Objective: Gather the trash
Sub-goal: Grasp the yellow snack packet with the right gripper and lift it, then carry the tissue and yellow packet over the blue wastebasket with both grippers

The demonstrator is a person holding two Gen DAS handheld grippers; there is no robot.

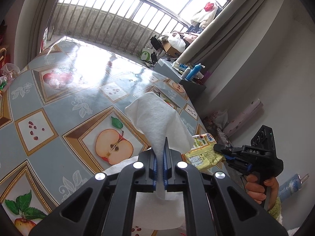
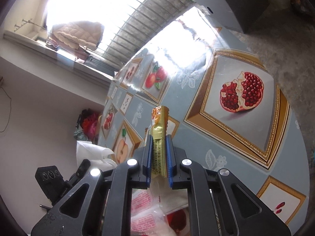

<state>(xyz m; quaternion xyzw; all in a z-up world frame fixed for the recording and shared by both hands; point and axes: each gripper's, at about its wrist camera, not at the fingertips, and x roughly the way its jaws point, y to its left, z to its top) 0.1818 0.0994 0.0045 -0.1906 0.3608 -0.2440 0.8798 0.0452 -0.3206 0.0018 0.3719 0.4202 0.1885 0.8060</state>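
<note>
Left gripper [image 1: 164,153] is pinching a white tissue [image 1: 159,118], while right gripper [image 2: 159,151] is clamping a yellow snack wrapper [image 2: 159,123] above the fruit-patterned tablecloth [image 2: 226,137].

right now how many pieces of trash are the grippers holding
2: a white tissue pinched in the left gripper, and a yellow snack wrapper in the right gripper. More may lie hidden below.

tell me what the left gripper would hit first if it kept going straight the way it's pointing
Probably the table. The left gripper, shut on a white tissue, tilts downward over the fruit-patterned cloth, and nothing else shows ahead of it. Exactly where it would land is hard to judge through the fisheye.
</note>
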